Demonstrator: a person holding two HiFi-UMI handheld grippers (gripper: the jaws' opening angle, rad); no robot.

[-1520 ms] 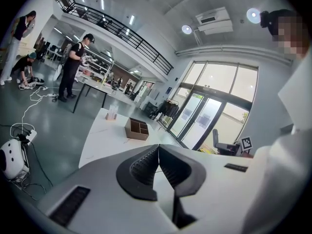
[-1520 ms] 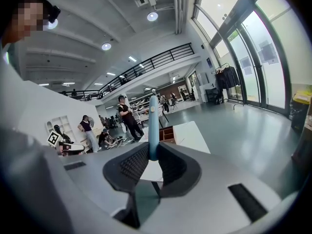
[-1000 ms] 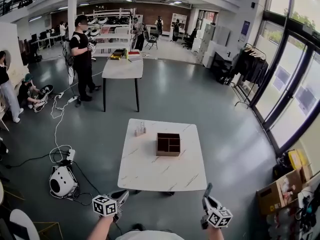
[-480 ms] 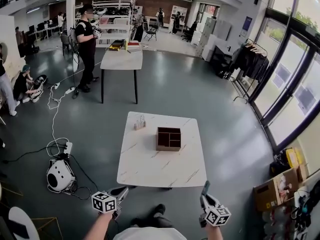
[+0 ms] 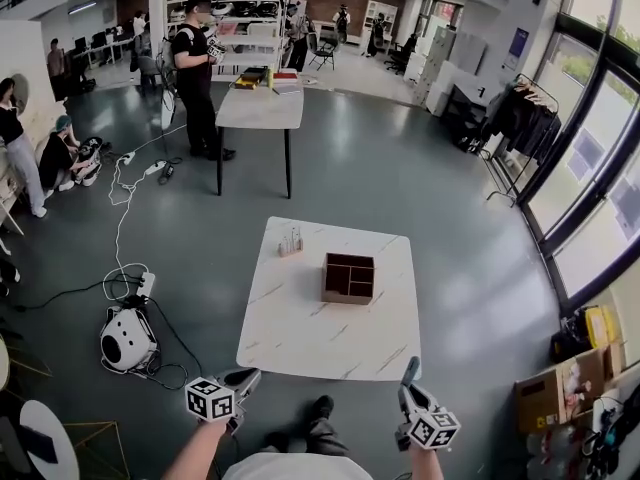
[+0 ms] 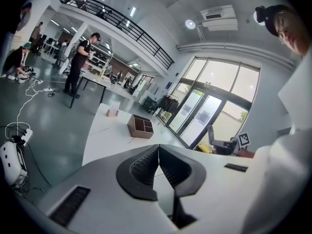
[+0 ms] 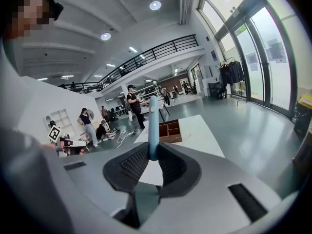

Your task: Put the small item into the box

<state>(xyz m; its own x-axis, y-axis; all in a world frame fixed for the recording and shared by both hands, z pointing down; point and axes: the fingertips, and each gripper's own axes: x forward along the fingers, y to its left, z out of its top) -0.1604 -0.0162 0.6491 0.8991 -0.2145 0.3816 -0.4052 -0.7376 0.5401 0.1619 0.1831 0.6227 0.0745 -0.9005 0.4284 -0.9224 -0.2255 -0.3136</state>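
The brown wooden box (image 5: 348,277) with open compartments stands near the middle of the white marble table (image 5: 300,338). It also shows in the left gripper view as the box (image 6: 141,126) and in the right gripper view as the box (image 7: 170,130). My right gripper (image 5: 408,376) is held short of the table's near edge, shut on a slim blue stick-like item (image 7: 153,126) that points up out of the jaws. Level with it on the left, my left gripper (image 5: 243,381) is shut with nothing between its jaws (image 6: 158,150).
A small rack of clear items (image 5: 291,240) stands at the table's far left part. A white round device (image 5: 127,340) and cables lie on the floor to the left. Farther back a person (image 5: 200,78) stands by another table (image 5: 262,108). Cardboard boxes (image 5: 560,388) sit at the right.
The head view has shifted a little and a shoe has come into sight below the table's near edge. Both grippers keep nearly the same pose, the right one still holding the blue item.
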